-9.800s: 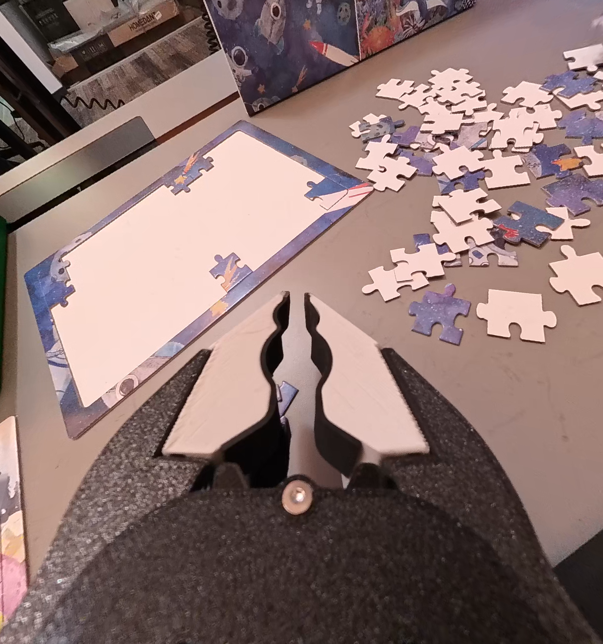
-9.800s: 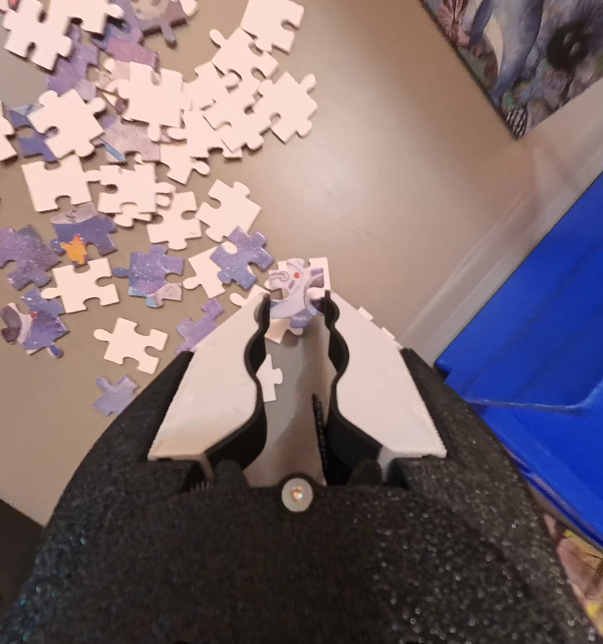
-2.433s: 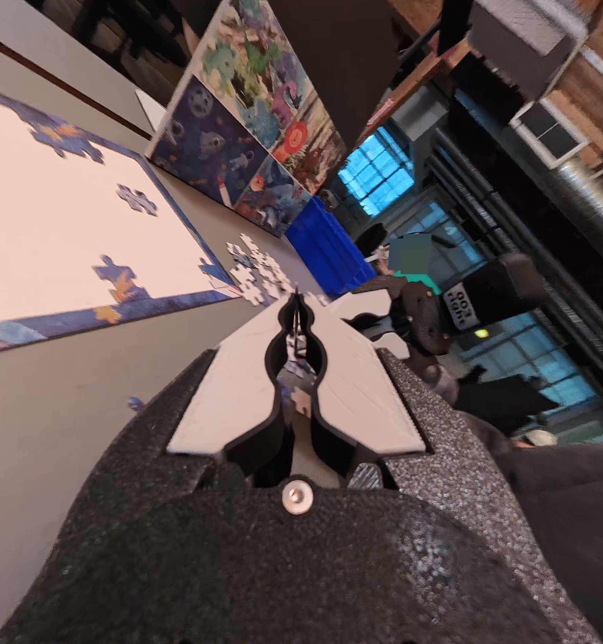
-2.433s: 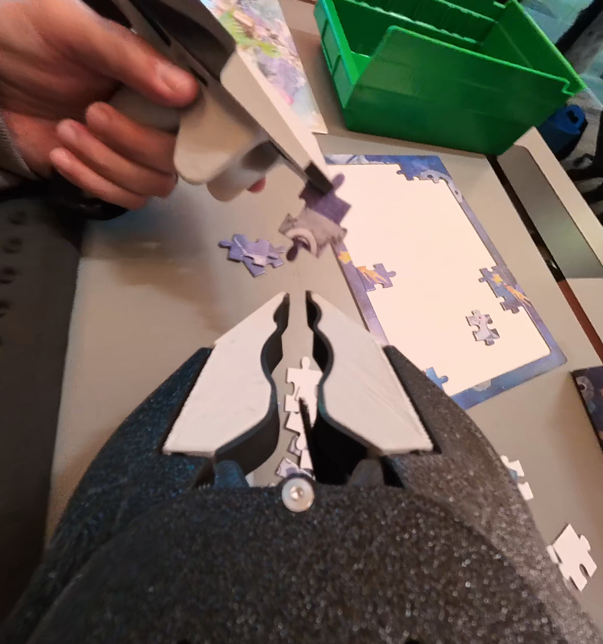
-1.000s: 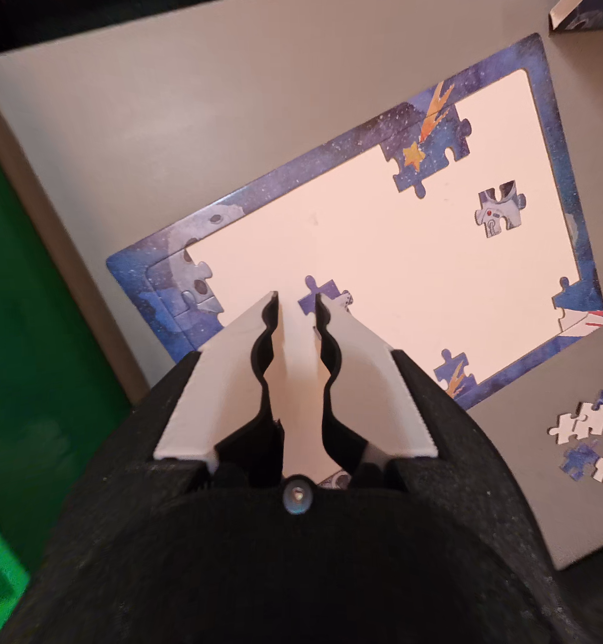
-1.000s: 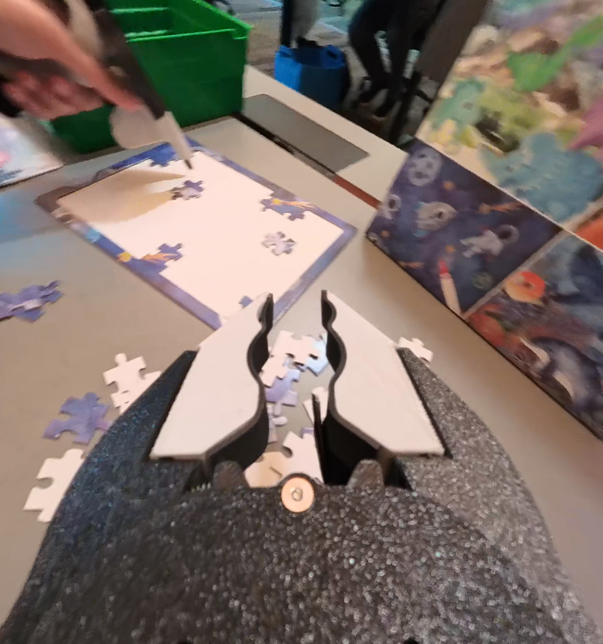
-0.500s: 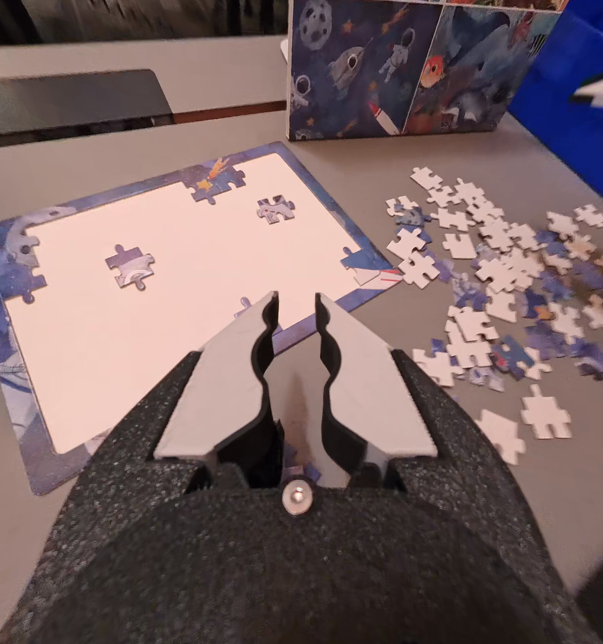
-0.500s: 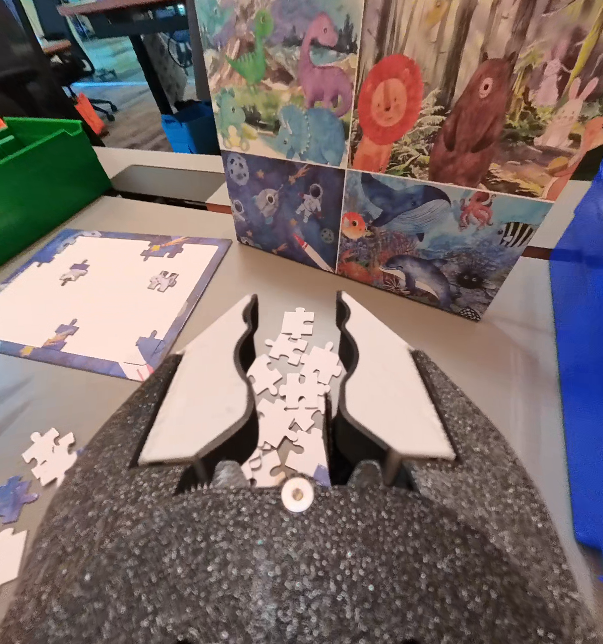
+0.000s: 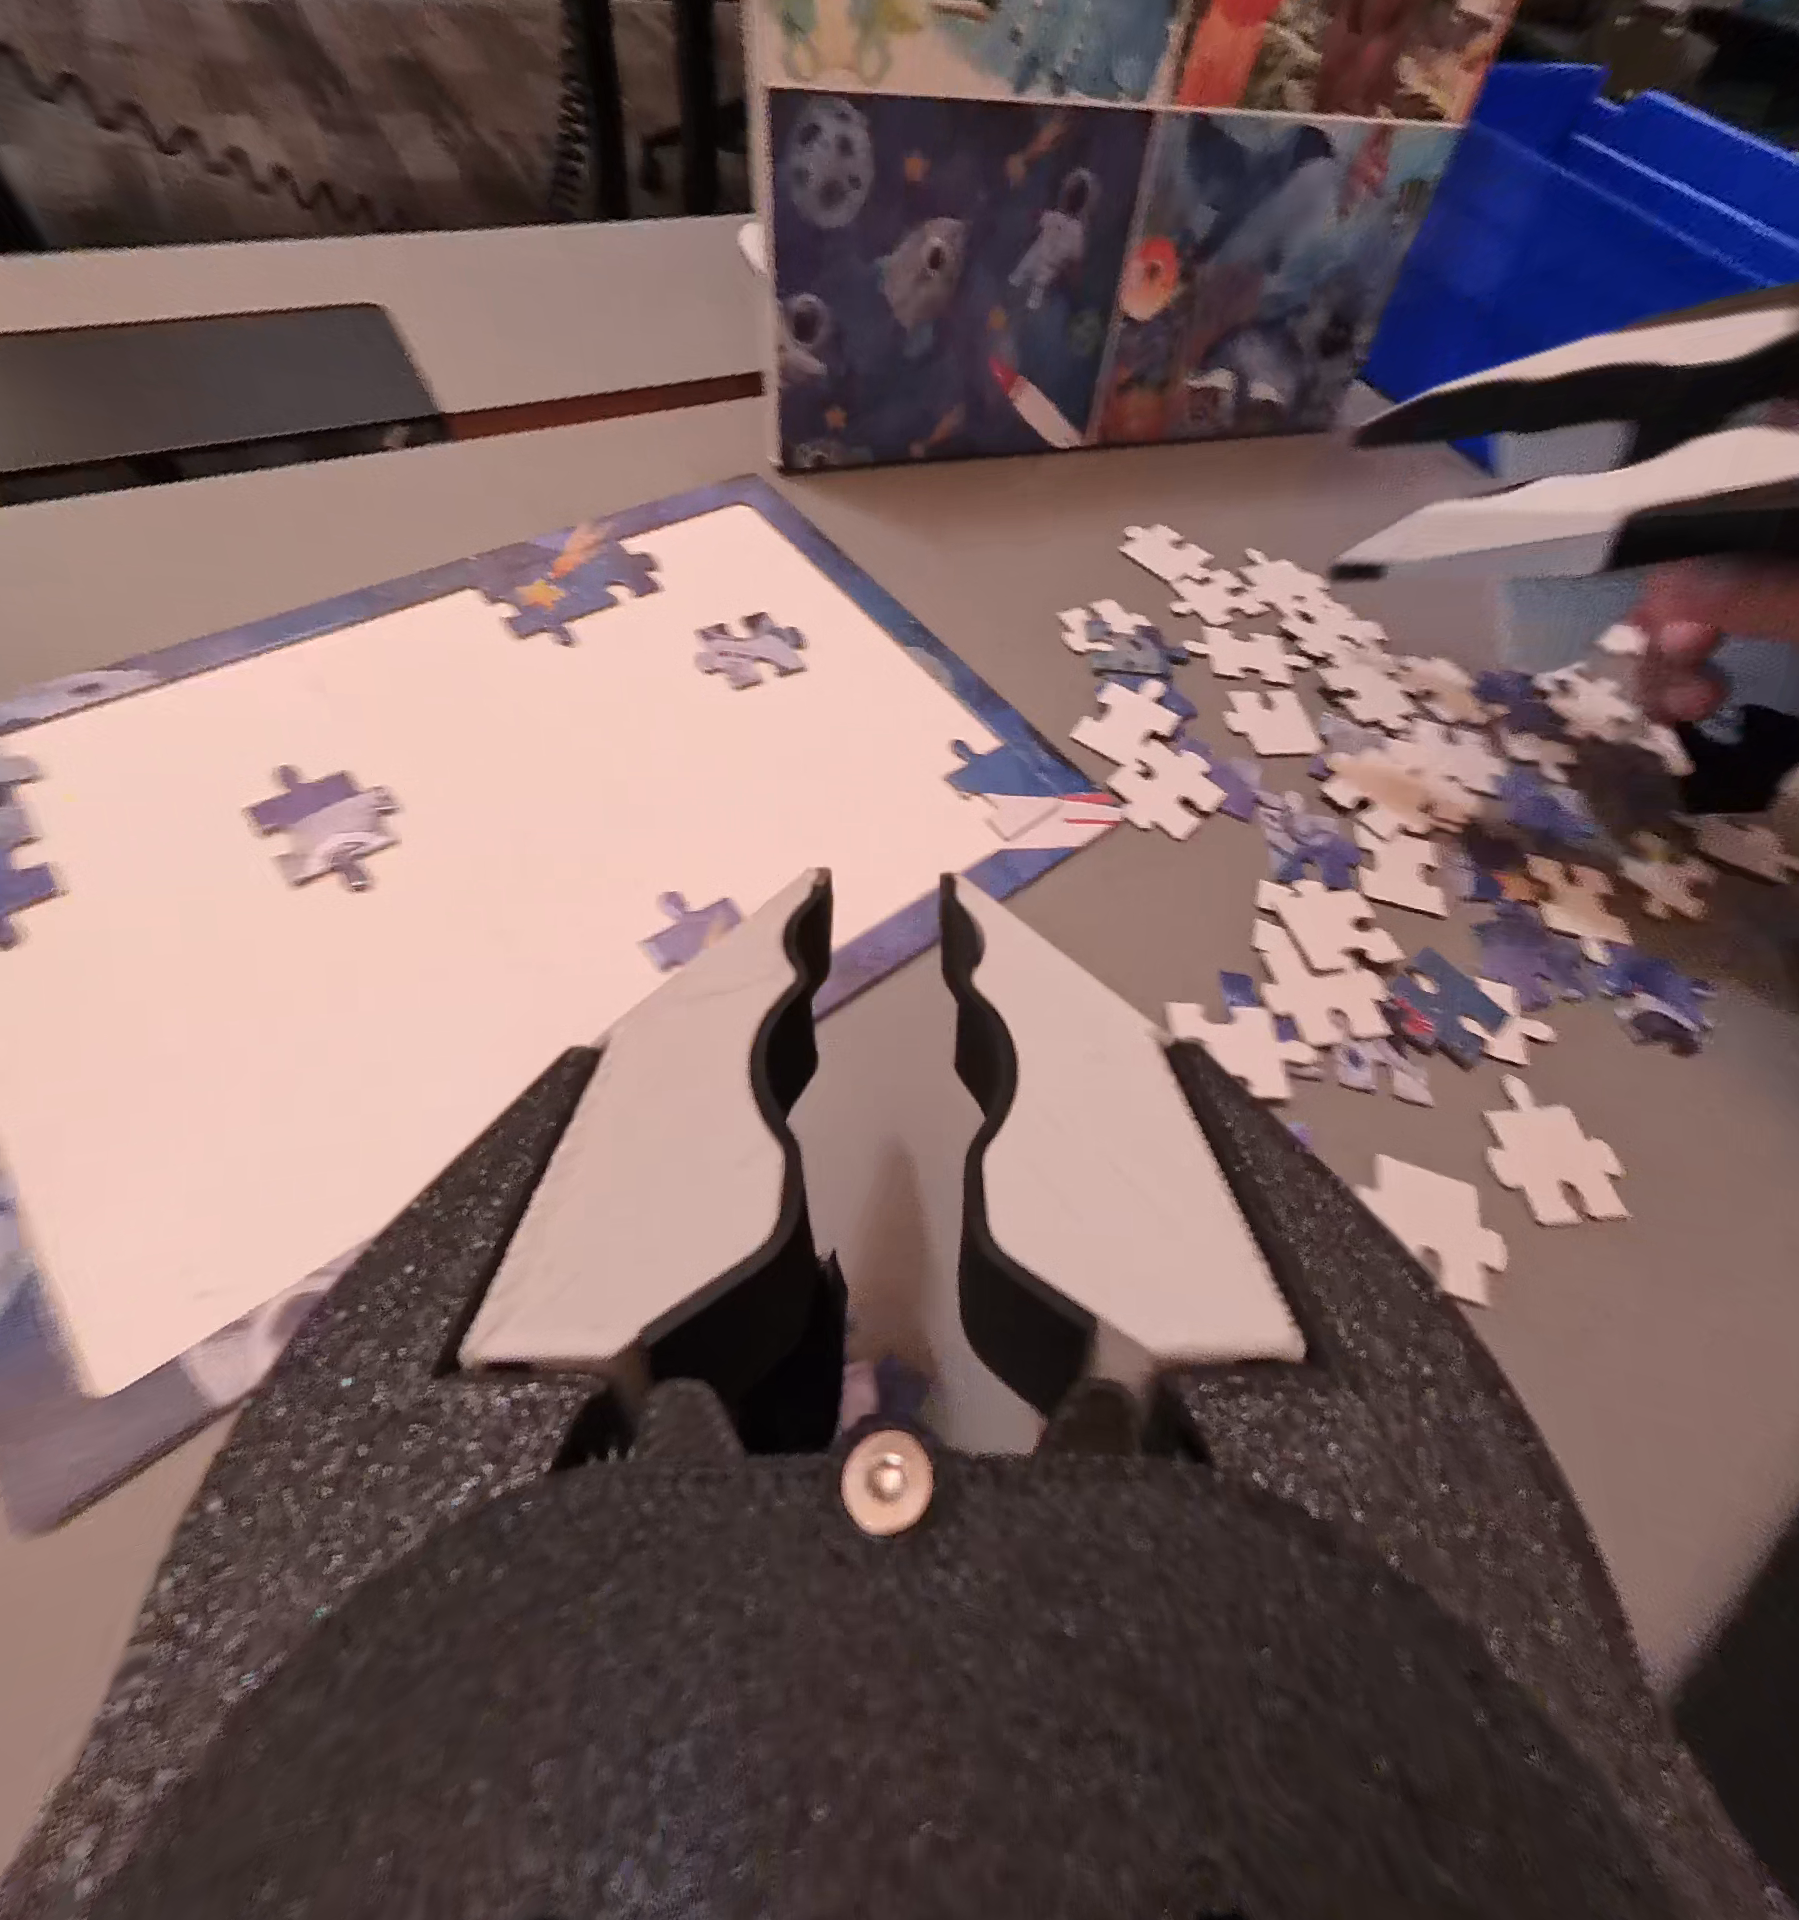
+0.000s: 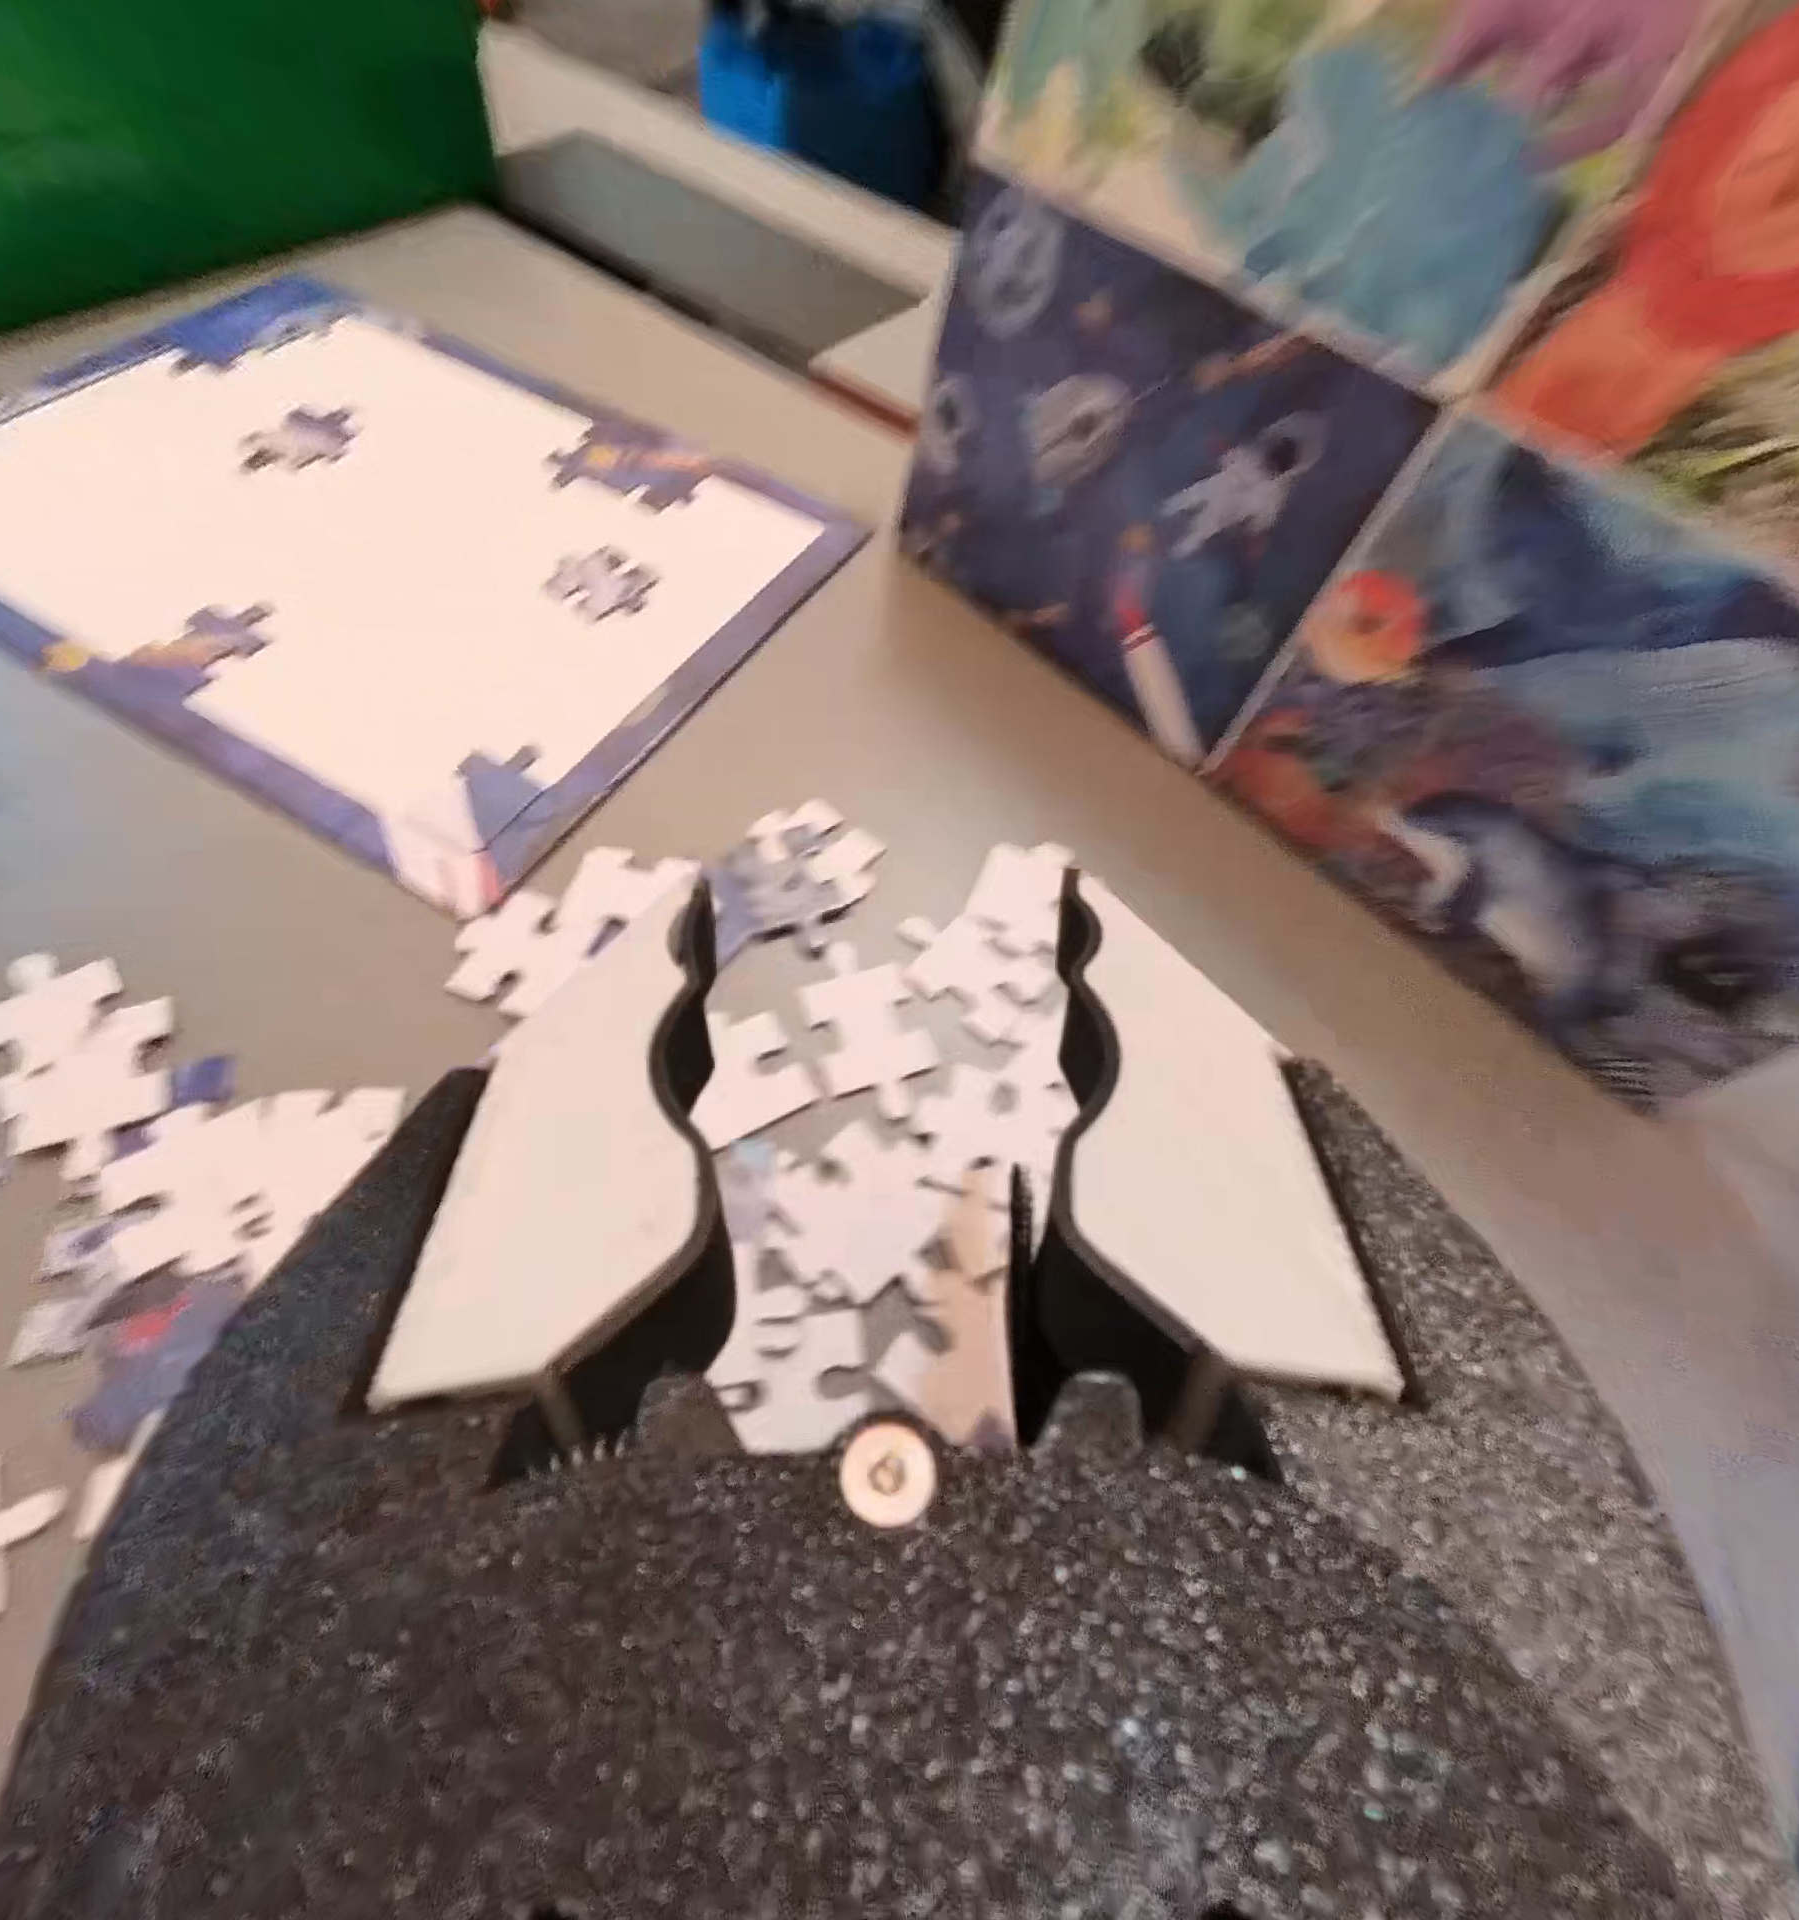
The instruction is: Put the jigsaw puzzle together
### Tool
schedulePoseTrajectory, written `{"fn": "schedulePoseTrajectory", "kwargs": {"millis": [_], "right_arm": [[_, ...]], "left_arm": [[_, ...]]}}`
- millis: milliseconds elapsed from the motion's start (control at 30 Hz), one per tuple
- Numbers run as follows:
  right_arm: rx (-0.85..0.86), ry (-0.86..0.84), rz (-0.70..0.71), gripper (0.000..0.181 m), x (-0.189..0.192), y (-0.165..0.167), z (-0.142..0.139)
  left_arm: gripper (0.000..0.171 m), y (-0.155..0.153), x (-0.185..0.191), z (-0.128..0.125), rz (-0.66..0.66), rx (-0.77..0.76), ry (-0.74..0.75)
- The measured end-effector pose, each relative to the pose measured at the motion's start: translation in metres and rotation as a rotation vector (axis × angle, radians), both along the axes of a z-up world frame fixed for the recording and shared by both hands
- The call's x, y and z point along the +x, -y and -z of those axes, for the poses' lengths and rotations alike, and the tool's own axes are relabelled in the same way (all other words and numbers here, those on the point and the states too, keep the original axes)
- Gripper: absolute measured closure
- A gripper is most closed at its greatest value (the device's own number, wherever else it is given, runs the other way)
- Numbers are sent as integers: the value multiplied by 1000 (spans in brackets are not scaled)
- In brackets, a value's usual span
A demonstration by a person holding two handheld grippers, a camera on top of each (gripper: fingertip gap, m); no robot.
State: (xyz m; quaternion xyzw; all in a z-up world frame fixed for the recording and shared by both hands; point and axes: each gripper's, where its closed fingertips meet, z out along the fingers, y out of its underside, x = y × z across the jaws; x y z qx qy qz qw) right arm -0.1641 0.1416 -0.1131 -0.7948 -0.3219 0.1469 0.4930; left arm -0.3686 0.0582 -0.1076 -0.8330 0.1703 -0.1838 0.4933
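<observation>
The puzzle board (image 9: 459,935) lies on the grey table with a blue border and a white inside. A few blue pieces sit in it, such as one at the left middle (image 9: 323,826) and one near the back (image 9: 749,649). My left gripper (image 9: 884,894) is open and empty above the board's front right edge. Loose pieces (image 9: 1394,810) lie in a pile to the right, most of them white side up. My right gripper (image 10: 884,894) is open and empty, low over that pile (image 10: 874,1039). It also shows in the left wrist view (image 9: 1350,501), held by a hand (image 9: 1684,644). The board shows blurred in the right wrist view (image 10: 355,582).
A picture box (image 9: 1061,281) stands behind the board and pile, also in the right wrist view (image 10: 1394,520). A blue bin (image 9: 1622,229) is at the far right. A green bin (image 10: 199,135) is beyond the board. A small blue piece (image 9: 890,1382) lies under my left gripper.
My left gripper let go of its piece on the board and pulled back, open. My right gripper swung to the pile, dropped lower and opened wider.
</observation>
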Motion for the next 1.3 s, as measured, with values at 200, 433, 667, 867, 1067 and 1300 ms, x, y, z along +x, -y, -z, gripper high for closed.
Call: {"fn": "schedulePoseTrajectory", "kwargs": {"millis": [200, 433, 667, 867, 1067, 1300], "right_arm": [[-301, 112, -421, 141, -49, 72, 35], [-392, 271, -439, 137, -39, 82, 64], [-381, 276, -420, 143, -38, 80, 65], [-367, 316, -470, 164, -40, 88, 62], [-343, 349, -509, 174, -42, 93, 60], [-324, 443, -565, 133, -30, 108, 65]], "left_arm": [[150, 20, 33, 26, 167, -126, -38], [150, 20, 32, 33, 160, -139, -69], [150, 19, 31, 33, 152, -146, -62], [150, 19, 32, 31, 156, -148, -38], [150, 21, 34, 27, 168, -167, 29], [150, 21, 33, 28, 170, -175, 32]]}}
